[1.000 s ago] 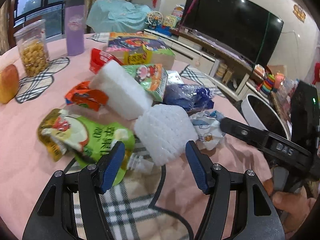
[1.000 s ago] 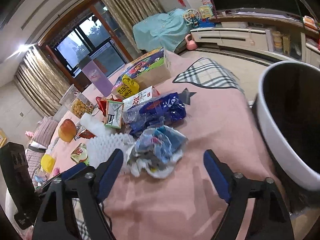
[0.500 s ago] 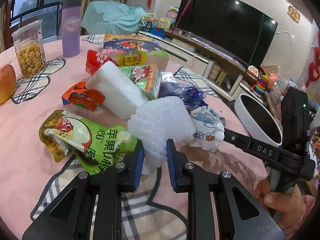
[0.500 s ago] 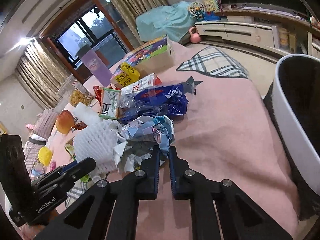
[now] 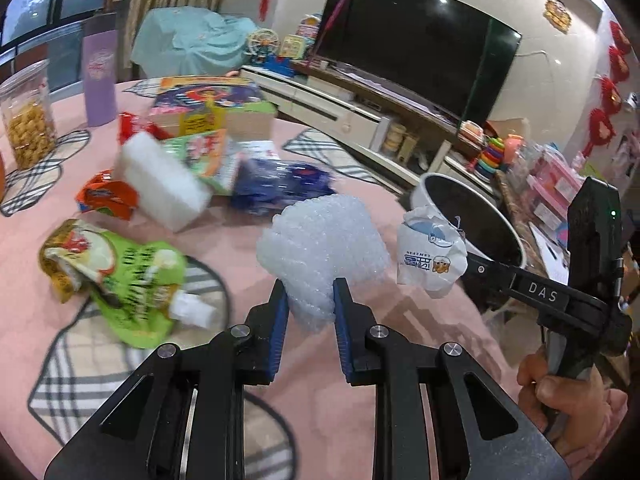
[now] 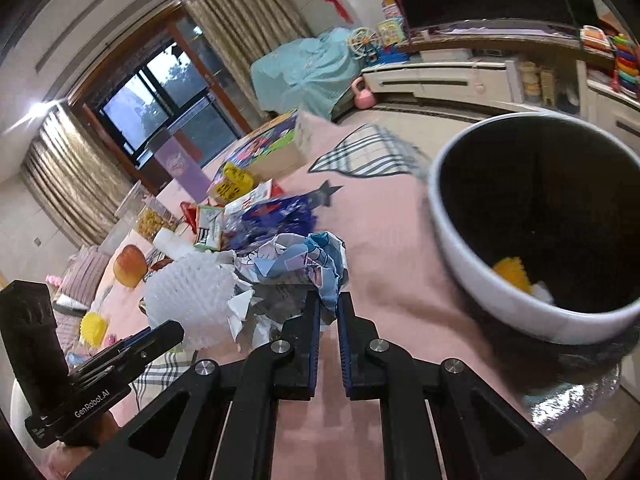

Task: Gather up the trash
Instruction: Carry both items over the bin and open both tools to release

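The left tongs (image 5: 308, 300) pinch a white foam net (image 5: 324, 240) between their blue pads; the net is lifted a little above the pink worktop (image 5: 224, 240). The right tongs (image 6: 329, 312) are pressed together on a crumpled white and blue wrapper (image 6: 296, 264), which hangs from their tips just beside the foam net. To the right of the worktop stands a round white bin (image 6: 472, 272) with a dark inside; something yellow lies at its bottom. More trash lies on the worktop behind: a green pouch (image 5: 132, 276) with a white cap, an orange packet (image 5: 106, 200), a white foam block (image 5: 164, 188) and a blue plastic bag (image 5: 280, 188). A person's hand (image 5: 560, 396) holds the handle of the right tongs.
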The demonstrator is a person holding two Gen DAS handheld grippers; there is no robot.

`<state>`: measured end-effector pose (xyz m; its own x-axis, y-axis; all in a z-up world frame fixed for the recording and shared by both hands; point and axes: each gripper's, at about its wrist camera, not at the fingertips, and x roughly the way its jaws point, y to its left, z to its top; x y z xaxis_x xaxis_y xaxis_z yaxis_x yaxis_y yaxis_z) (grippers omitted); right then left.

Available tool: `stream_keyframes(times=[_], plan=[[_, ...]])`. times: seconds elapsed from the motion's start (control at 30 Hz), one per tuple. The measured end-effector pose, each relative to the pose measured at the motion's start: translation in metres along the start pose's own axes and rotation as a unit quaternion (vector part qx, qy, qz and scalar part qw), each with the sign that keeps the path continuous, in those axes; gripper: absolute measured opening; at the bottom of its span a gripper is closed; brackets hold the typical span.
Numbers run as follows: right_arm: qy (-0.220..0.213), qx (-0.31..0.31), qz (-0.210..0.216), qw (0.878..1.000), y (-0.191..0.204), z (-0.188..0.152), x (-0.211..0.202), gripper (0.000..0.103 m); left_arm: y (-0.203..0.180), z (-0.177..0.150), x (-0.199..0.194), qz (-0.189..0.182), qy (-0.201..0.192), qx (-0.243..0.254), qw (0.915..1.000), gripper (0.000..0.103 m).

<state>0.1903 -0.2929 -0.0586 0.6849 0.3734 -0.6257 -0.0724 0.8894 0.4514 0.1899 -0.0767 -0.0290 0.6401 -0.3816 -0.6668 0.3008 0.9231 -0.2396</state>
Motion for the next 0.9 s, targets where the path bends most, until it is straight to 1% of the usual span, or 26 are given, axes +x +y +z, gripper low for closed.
stream_keyframes(times=[0.3,0.53,0.9], plan=[[-0.029,0.02,-0.025,0.999,-0.029,0.004,-0.034,0.008,-0.048,0.004,0.008,-0.032,0.006,0.034,0.9989,0.02],[-0.053,0.035,-0.047,0.997,-0.052,0.009,-0.059,0.008,-0.078,0.013,0.015,-0.048,0.007,0.057,0.9972,0.02],[-0.069,0.055,-0.079,0.993,-0.088,0.017,-0.077,0.008,-0.117,0.025,0.033,-0.059,0.018,0.088,0.9942,0.02]])
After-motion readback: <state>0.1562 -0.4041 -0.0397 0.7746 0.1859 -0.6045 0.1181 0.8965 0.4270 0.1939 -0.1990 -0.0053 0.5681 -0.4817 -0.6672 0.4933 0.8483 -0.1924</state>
